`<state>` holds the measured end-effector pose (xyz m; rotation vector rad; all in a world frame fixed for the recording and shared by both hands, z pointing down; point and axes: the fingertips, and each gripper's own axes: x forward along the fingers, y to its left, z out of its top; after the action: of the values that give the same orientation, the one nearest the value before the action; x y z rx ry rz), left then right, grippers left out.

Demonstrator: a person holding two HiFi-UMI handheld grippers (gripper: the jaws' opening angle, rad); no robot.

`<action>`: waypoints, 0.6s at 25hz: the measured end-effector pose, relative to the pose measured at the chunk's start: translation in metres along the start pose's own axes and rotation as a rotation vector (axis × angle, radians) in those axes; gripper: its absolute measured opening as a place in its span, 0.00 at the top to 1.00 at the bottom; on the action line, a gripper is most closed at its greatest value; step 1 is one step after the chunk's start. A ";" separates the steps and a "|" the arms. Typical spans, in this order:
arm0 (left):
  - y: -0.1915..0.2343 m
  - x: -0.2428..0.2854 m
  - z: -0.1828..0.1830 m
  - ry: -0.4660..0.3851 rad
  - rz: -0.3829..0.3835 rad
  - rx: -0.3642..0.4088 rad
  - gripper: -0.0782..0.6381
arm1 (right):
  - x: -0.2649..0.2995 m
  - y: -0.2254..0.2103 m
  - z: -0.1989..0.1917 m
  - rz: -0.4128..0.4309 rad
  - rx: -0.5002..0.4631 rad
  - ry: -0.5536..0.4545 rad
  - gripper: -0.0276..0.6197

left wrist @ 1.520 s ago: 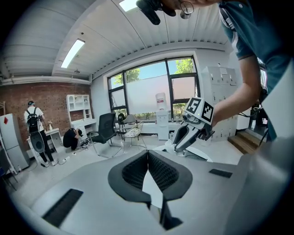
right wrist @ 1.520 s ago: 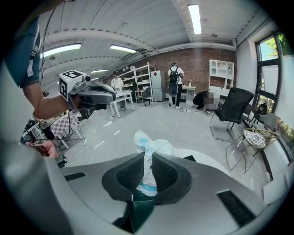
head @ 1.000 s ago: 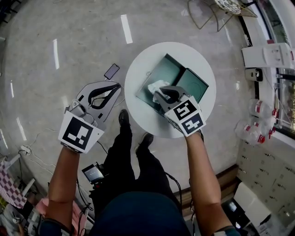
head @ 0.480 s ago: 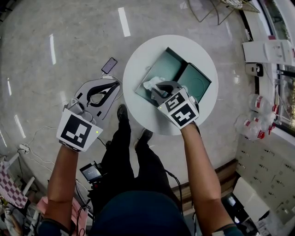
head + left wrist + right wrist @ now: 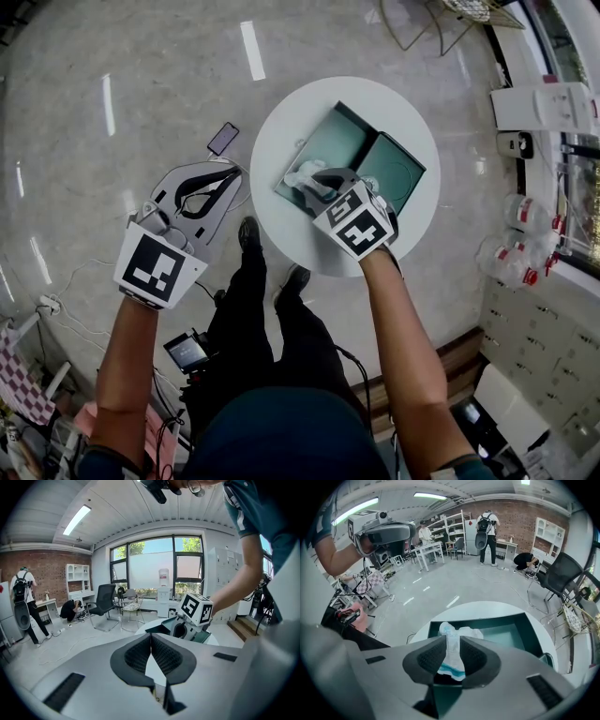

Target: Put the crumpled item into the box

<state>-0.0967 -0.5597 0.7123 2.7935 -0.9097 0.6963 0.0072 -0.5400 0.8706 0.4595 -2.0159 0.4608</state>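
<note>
A dark green open box lies on the round white table, its lid folded out to the right. My right gripper is shut on a crumpled white item with a blue edge, held over the box's near-left part. In the right gripper view the crumpled item is pinched between the jaws of the right gripper, with the box beyond. My left gripper hangs left of the table over the floor, shut and empty. From its own camera the left gripper shows tips that meet.
A phone lies on the floor left of the table. The person's legs and shoes stand at the table's near edge. White cabinets and bottles line the right side. A wire chair is beyond the table.
My right gripper has moved slightly left and toward the box's near-left part with the crumpled item in it. The left gripper has barely moved.
</note>
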 end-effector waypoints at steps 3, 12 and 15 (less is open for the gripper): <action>0.000 -0.009 0.007 -0.003 0.007 0.007 0.86 | -0.007 0.003 0.003 -0.010 0.004 -0.002 0.78; -0.016 -0.040 0.046 -0.025 0.025 0.055 0.86 | -0.065 0.014 0.026 -0.079 0.010 -0.088 0.75; -0.026 -0.057 0.063 -0.034 0.032 0.072 0.86 | -0.098 0.021 0.036 -0.112 0.023 -0.144 0.77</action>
<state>-0.0980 -0.5245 0.6309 2.8682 -0.9566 0.7015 0.0139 -0.5278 0.7647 0.6319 -2.1116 0.3915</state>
